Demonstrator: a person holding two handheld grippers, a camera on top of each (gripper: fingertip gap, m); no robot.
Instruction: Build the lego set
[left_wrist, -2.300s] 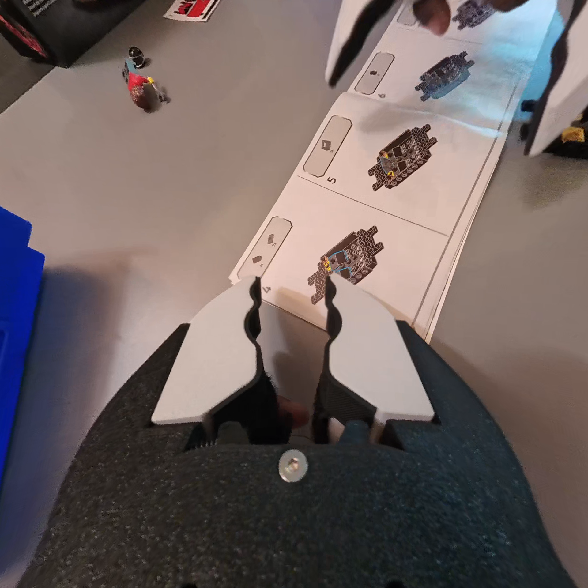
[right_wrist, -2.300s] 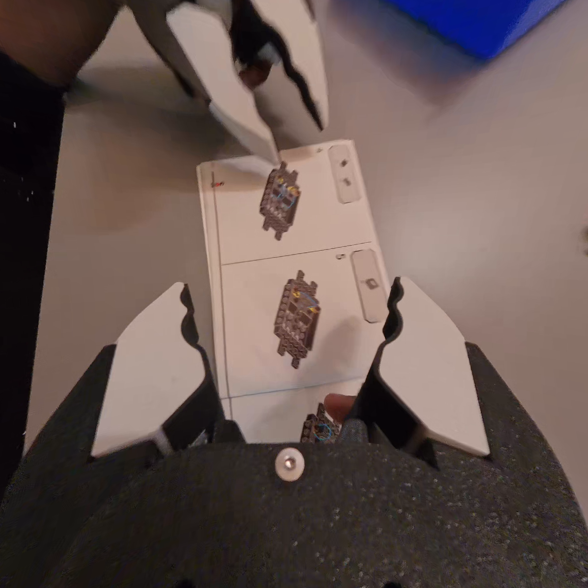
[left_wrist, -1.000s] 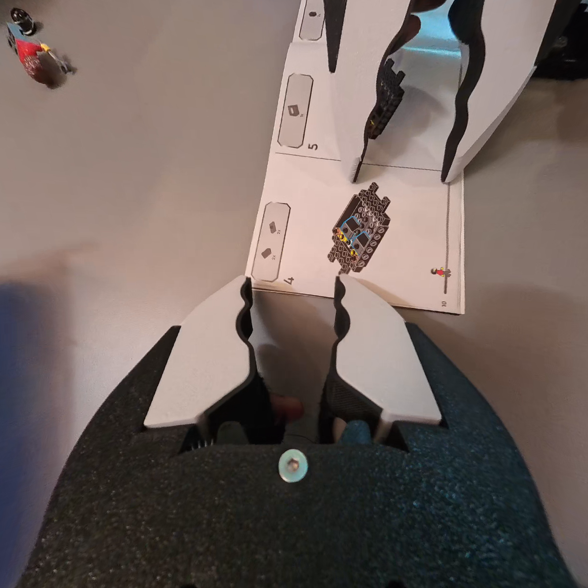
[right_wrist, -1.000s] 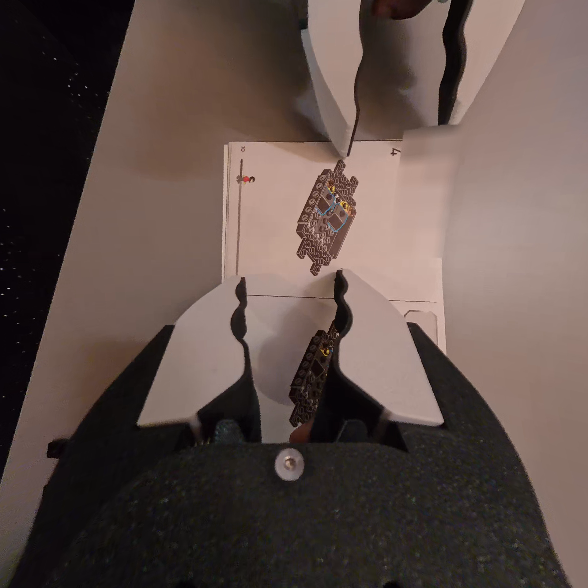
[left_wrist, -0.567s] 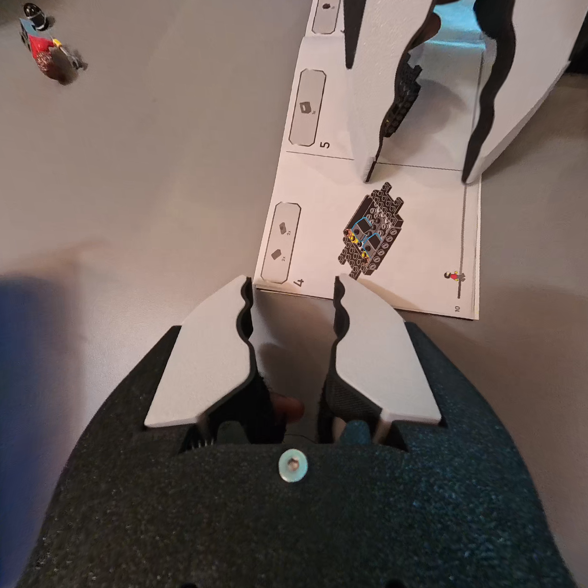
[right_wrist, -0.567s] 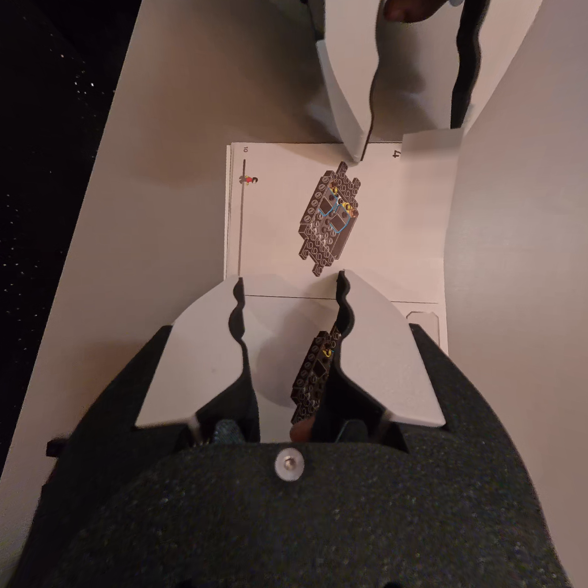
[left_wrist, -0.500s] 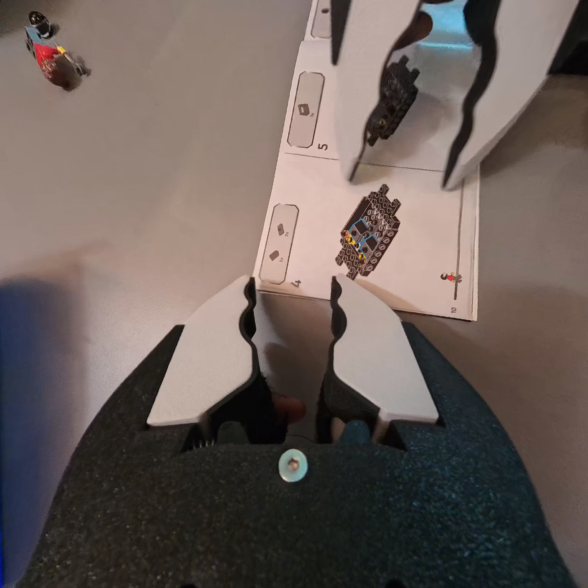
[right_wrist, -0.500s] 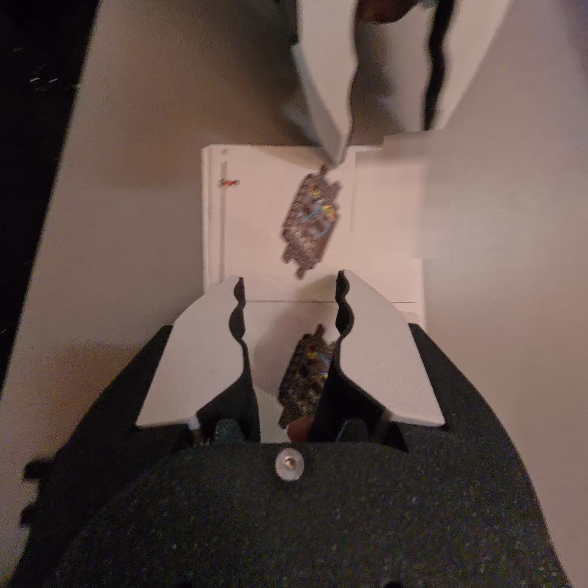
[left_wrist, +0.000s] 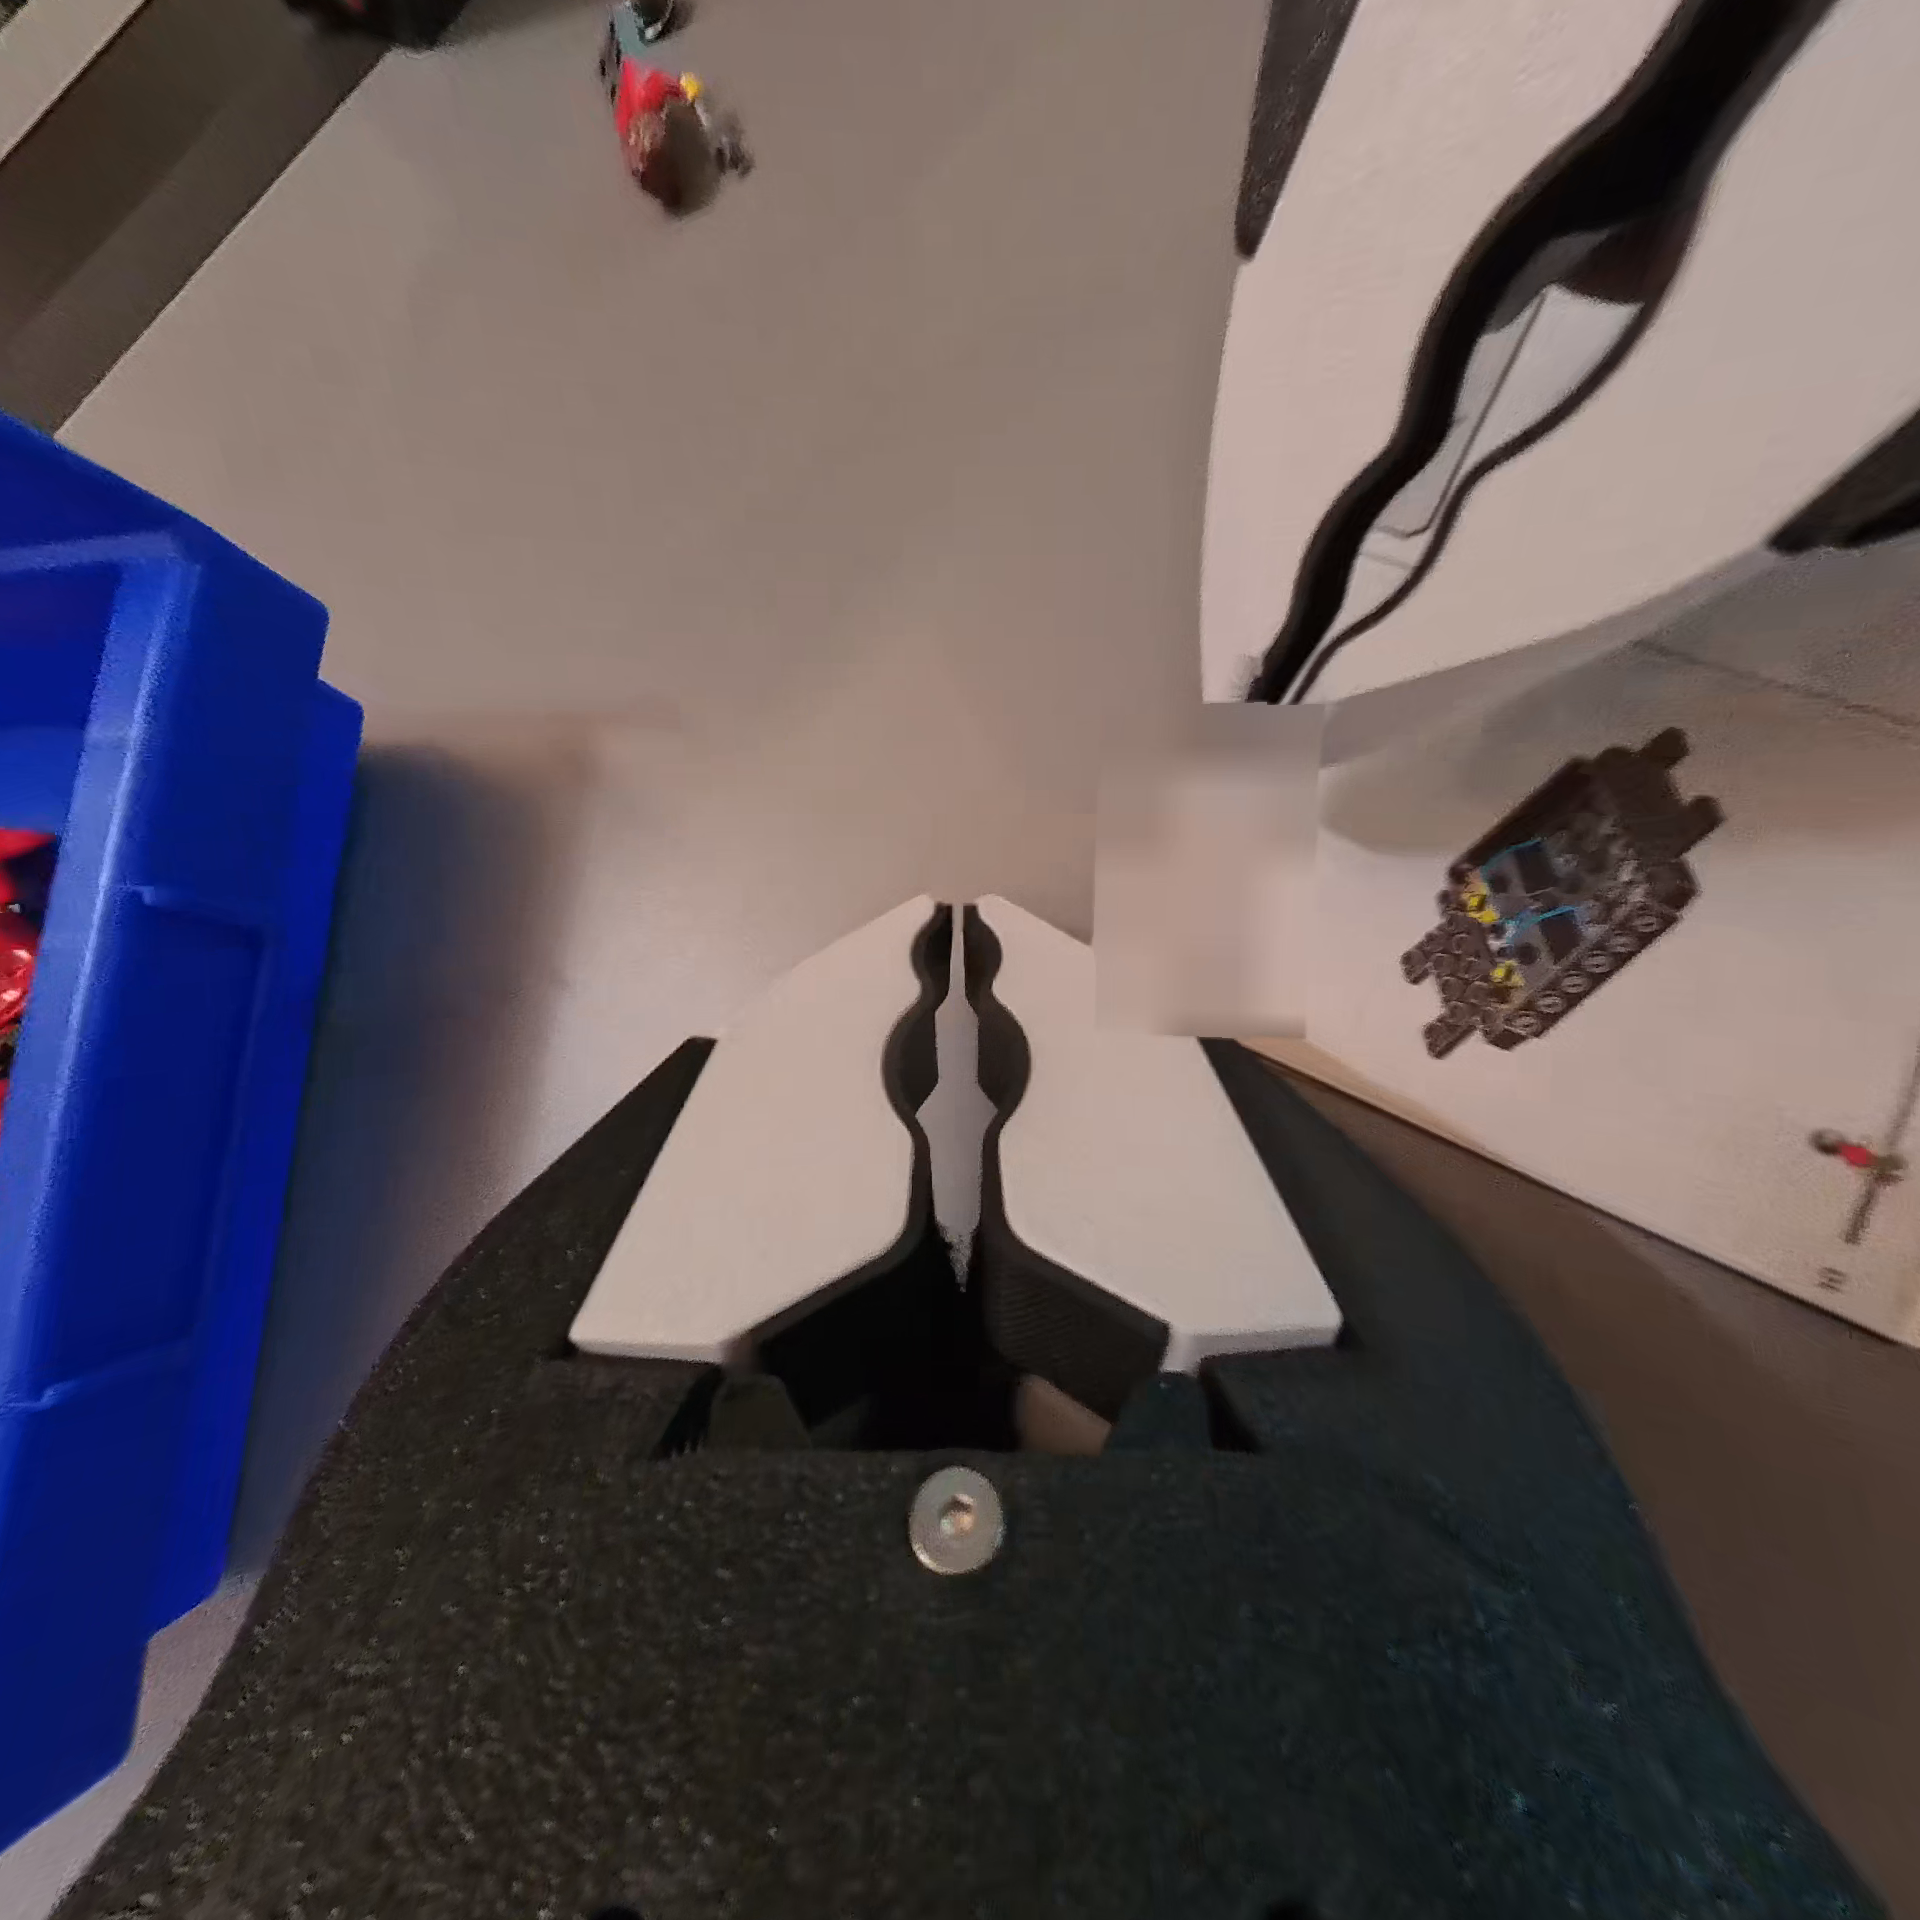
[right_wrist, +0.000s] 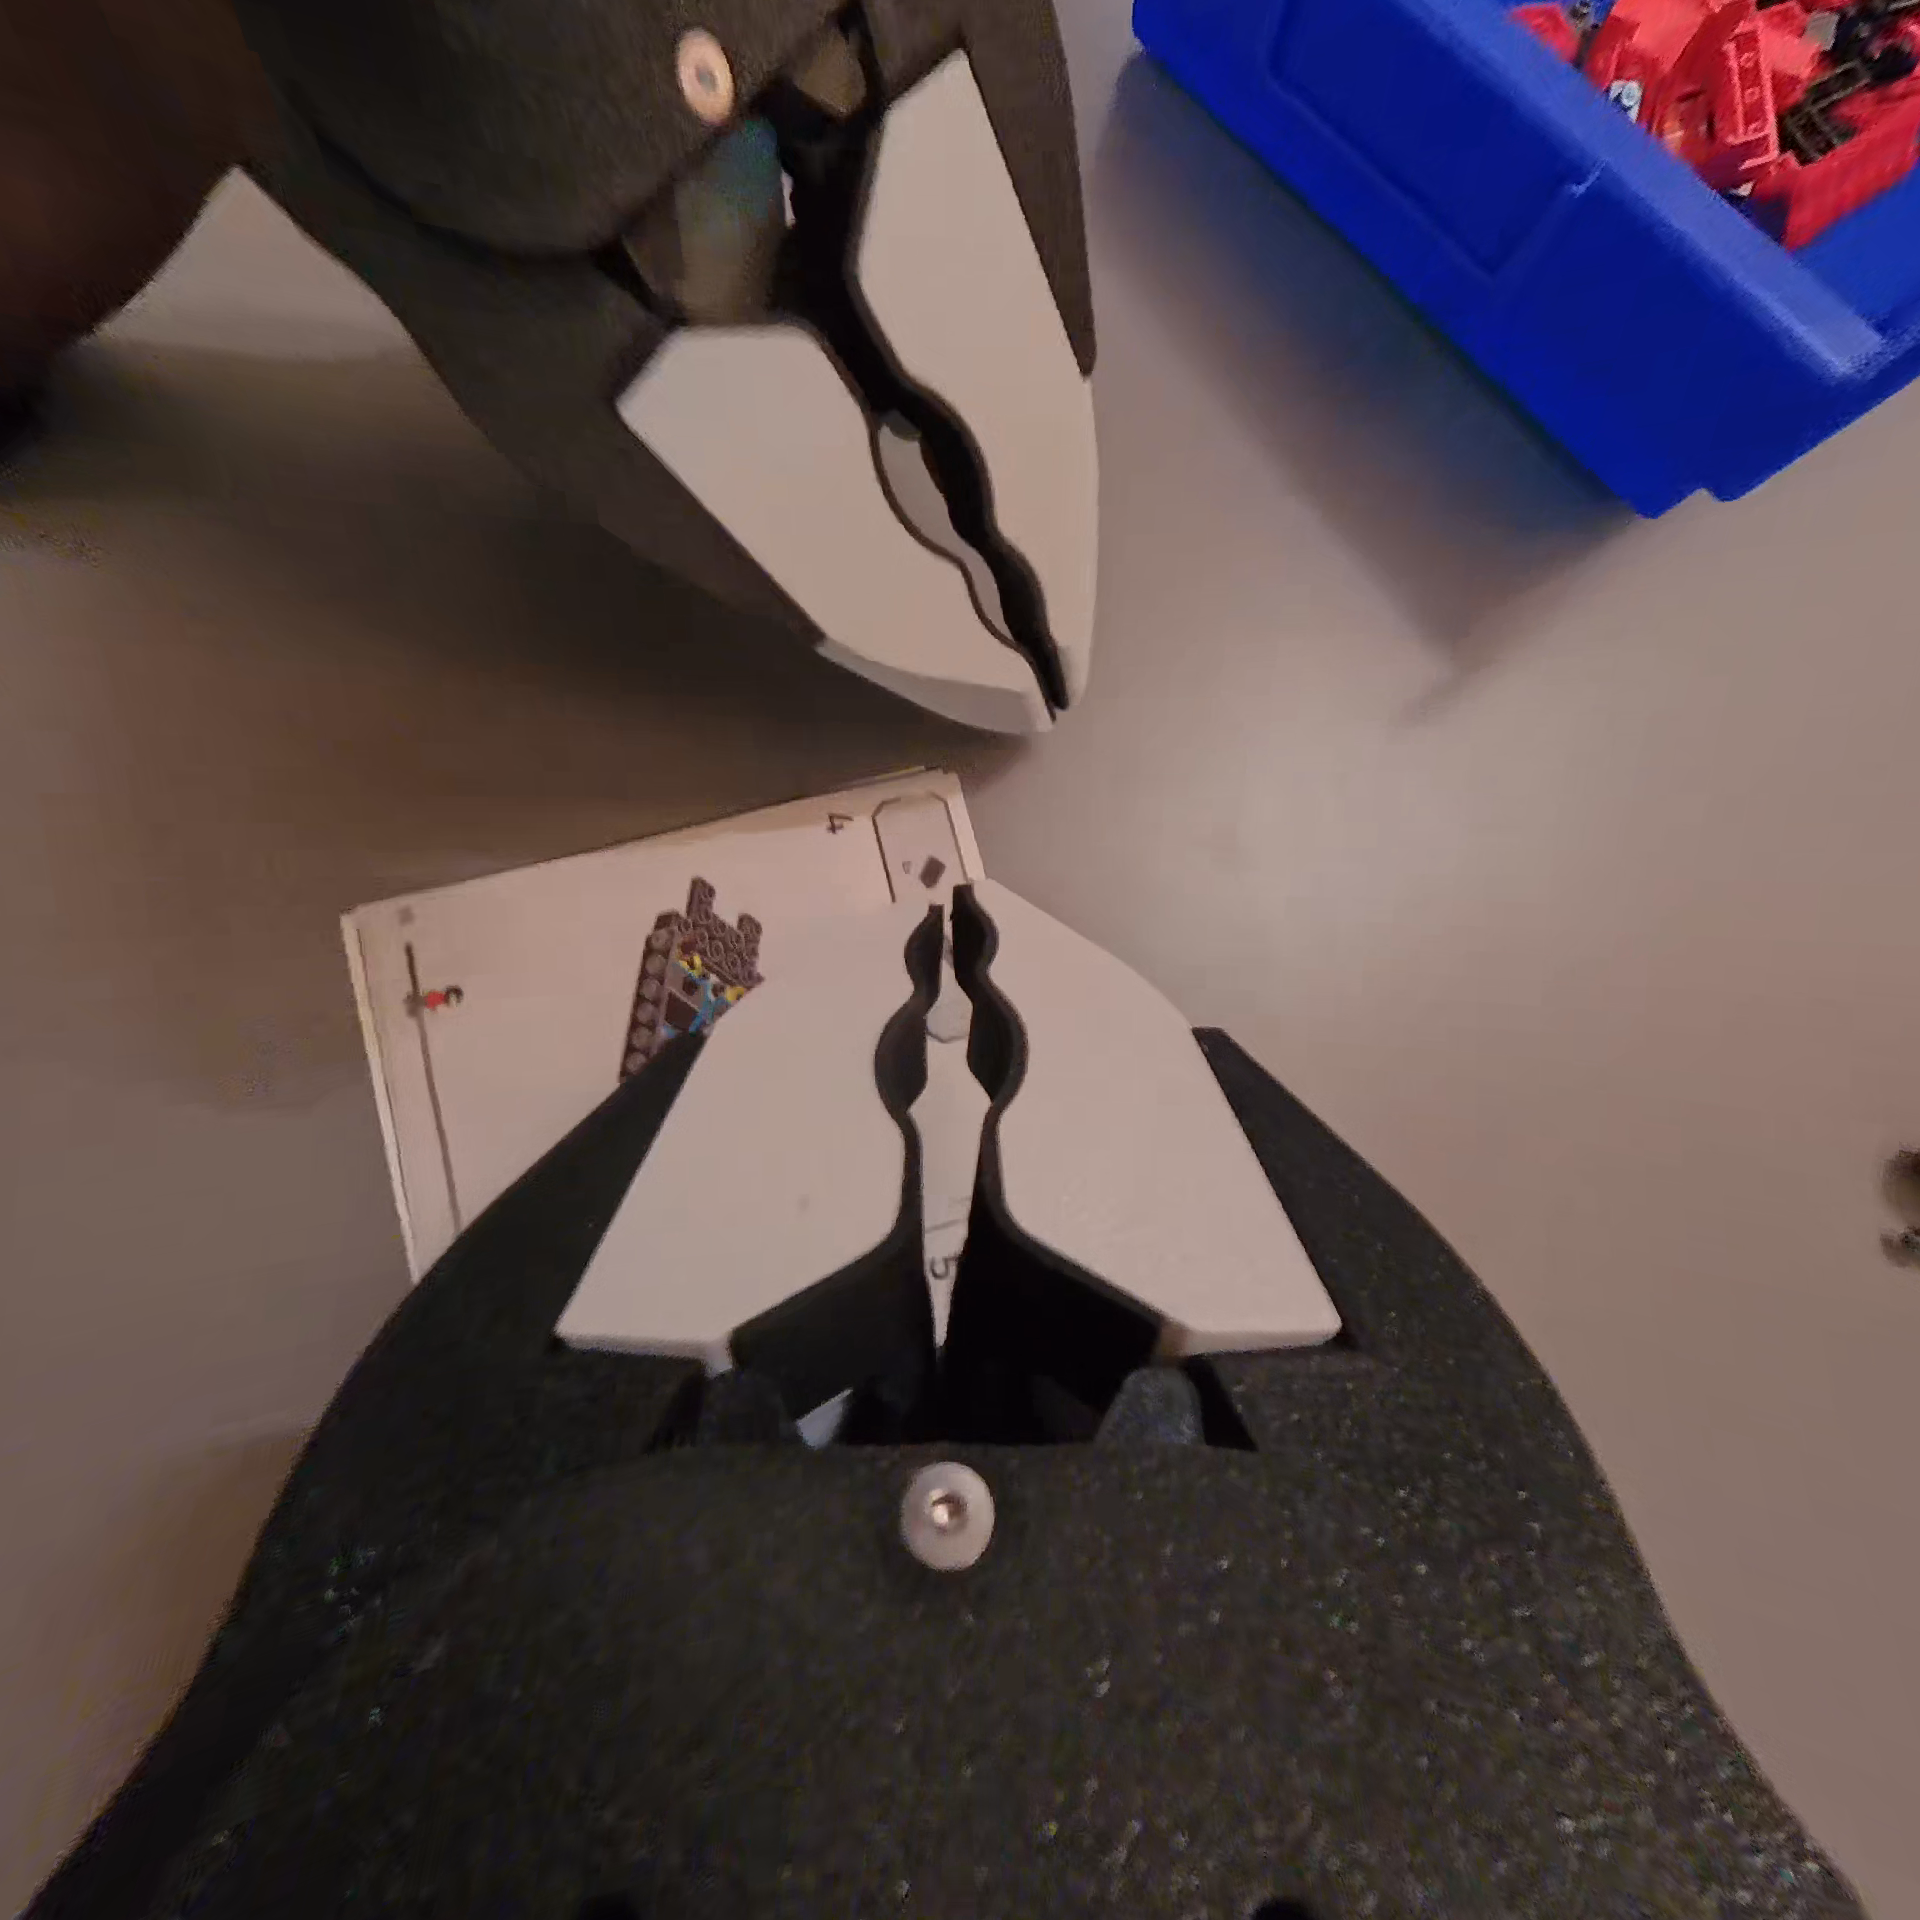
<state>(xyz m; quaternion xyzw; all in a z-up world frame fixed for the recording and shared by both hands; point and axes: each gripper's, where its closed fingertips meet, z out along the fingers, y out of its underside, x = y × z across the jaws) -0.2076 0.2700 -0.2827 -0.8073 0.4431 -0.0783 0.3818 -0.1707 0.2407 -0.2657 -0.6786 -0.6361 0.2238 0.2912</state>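
Note:
My left gripper (left_wrist: 956, 912) is shut with nothing visible between its pads. It hovers over the bare grey table (left_wrist: 727, 520), just left of a white instruction booklet (left_wrist: 1662, 1091). It also shows in the right wrist view (right_wrist: 1049, 701), shut, with its tip just beyond the booklet's far corner. My right gripper (right_wrist: 951, 902) is shut with nothing visible between its pads, and its tips are over the far right corner of the booklet (right_wrist: 540, 997). In the left wrist view it (left_wrist: 1268, 675) comes in from the upper right, shut, right by the booklet's edge.
A blue bin (left_wrist: 156, 935) stands at the left; the right wrist view shows it (right_wrist: 1507, 208) holding red bricks (right_wrist: 1714, 83). A small red and dark toy figure (left_wrist: 665, 135) lies far across the table. Small dark parts (right_wrist: 1907, 1195) lie at the right edge. My right fingertips sit around 5 cm from my left ones.
Both grippers were open over the booklet and have shut, with nothing seen taken. Both views have swung, so the blue bin now shows and the booklet sits off to the side.

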